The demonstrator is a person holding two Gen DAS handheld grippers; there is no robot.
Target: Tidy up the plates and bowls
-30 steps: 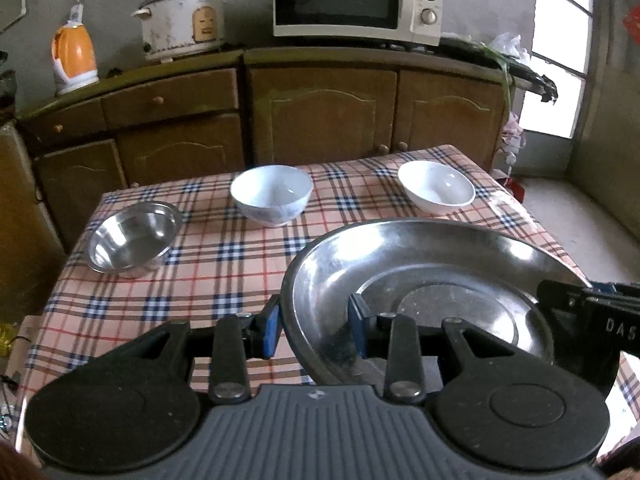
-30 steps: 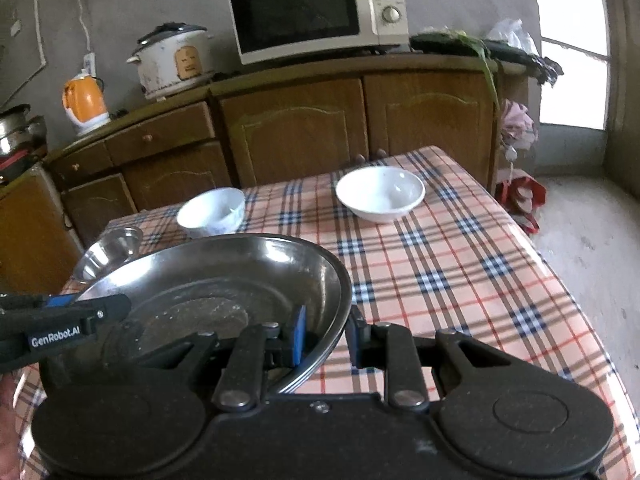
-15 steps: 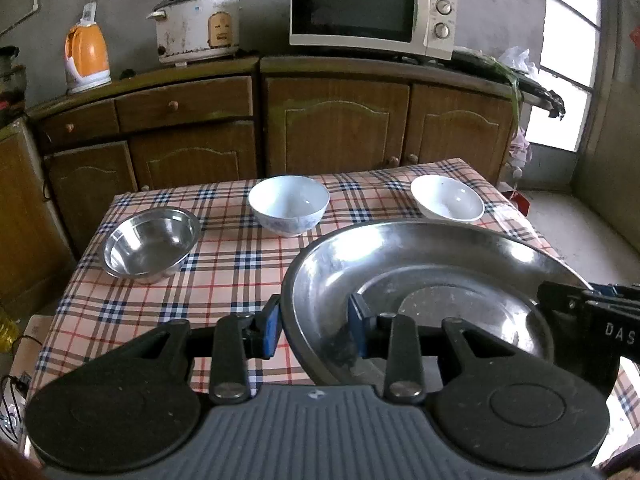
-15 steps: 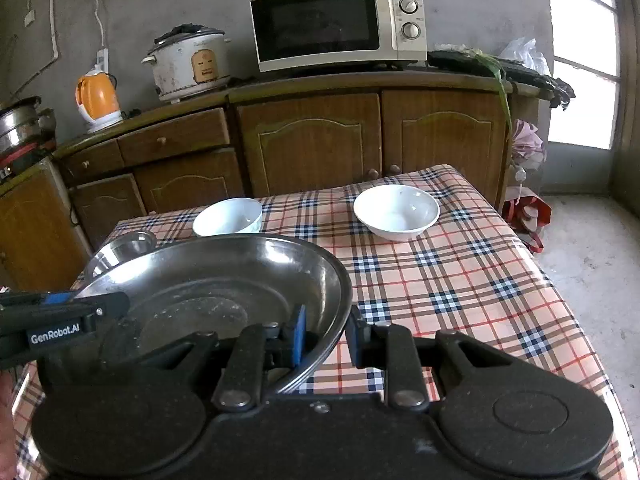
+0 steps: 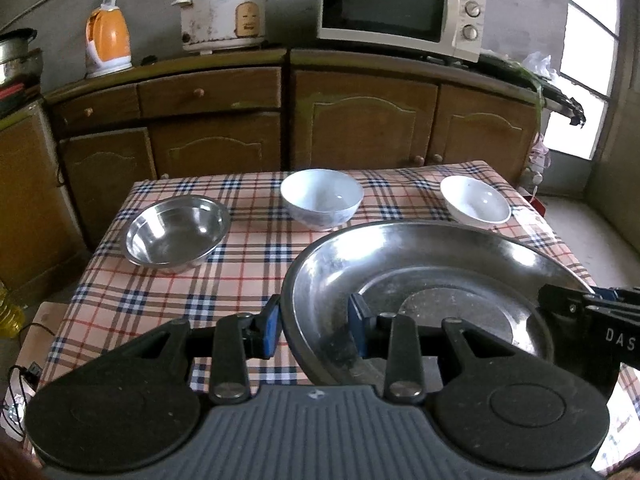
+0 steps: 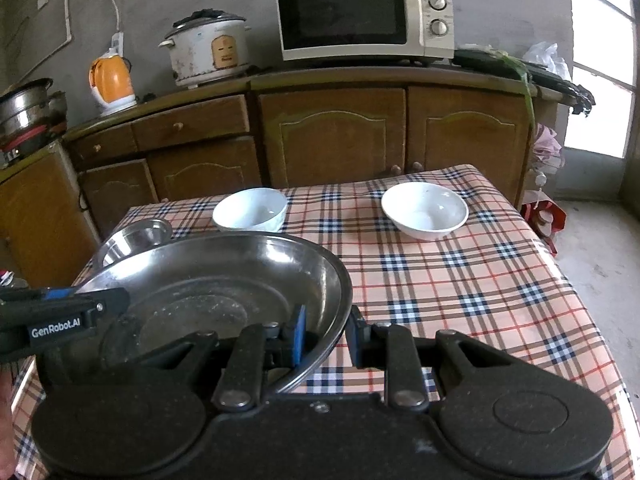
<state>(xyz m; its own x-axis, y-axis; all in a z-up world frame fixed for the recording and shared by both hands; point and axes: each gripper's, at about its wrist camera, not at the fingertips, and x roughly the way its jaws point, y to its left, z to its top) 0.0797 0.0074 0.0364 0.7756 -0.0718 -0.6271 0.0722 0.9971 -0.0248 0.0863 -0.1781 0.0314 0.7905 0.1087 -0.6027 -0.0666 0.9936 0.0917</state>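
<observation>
Trouble could start with the big metal plate (image 5: pixel 420 280), because two tools hold it by its thin rim and nothing sits under it. The left tool (image 5: pixel 314 326) pinches the rim on one side, with one blue pad inside the plate and one outside. The right tool (image 6: pixel 325 336) pinches the other side the same way. The plate is up in the air, above the near end of the bench (image 6: pixel 500 280) with the checked cloth.

If one hand goes faster than the other, the plate may twist and slide out of the pads. The metal looks smooth and shiny, so I think it slips easily. Then it would bang down on the bench.

Past the plate sit three bowls. The small metal bowl (image 5: pixel 176 234) is past its left side. The blue-white bowl (image 5: pixel 322 200) is straight past it. The white bowl (image 5: pixel 476 202) is past its right side. If the plate goes forward too low, its far edge may bump one of them and push it along the cloth.
</observation>
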